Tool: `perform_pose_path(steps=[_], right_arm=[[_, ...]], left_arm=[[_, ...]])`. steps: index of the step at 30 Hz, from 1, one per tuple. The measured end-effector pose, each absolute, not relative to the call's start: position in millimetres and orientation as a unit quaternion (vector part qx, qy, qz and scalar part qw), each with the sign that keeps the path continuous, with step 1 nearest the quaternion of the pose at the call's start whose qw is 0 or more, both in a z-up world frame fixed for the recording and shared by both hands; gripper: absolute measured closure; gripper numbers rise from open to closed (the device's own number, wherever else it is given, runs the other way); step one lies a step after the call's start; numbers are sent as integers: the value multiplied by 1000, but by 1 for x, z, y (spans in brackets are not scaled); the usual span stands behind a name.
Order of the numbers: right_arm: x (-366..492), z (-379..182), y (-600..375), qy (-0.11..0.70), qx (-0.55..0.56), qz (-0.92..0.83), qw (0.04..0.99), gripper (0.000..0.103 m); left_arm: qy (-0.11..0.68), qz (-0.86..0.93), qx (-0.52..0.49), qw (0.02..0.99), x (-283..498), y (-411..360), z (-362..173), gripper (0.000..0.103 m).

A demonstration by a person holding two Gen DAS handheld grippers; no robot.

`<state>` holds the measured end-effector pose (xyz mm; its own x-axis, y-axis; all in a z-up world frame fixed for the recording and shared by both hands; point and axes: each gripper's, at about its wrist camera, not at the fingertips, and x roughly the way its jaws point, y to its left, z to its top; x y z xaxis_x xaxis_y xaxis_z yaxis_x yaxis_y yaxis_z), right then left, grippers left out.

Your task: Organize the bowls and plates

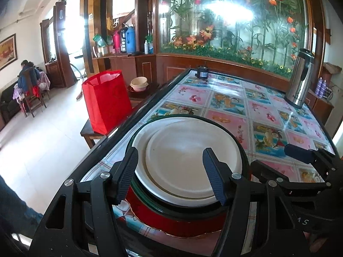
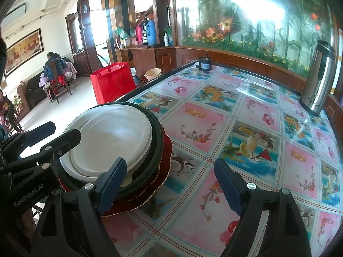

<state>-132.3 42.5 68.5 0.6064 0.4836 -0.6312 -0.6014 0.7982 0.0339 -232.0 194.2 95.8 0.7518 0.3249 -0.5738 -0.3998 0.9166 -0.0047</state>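
Note:
A stack of dishes stands near the table's front left edge. On top lie two white plates, the smaller inside the larger, in a dark green-rimmed plate on a red scalloped plate. My left gripper is open and empty, its fingers hovering over the near side of the white plates. My right gripper is open and empty, just right of the stack, above the tablecloth. It also shows in the left wrist view.
A table with a fruit-patterned cloth holds a steel thermos jug at the far right and a small black motor at the far edge. A red bag and cream bowls sit on a low bench to the left.

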Motion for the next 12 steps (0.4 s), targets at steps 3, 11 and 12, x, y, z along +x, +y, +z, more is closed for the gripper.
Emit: perform_pose_path(steps=[3, 11, 12], right_arm=[[-132, 68, 43, 325, -91, 305, 890, 19], [-133, 67, 43, 327, -93, 305, 889, 19], [-133, 67, 43, 326, -93, 306, 890, 19]], left_arm=[[292, 193, -65, 934, -232, 193, 96, 40], [285, 192, -69, 937, -233, 196, 96, 40], [284, 191, -68, 937, -234, 195, 96, 40]])
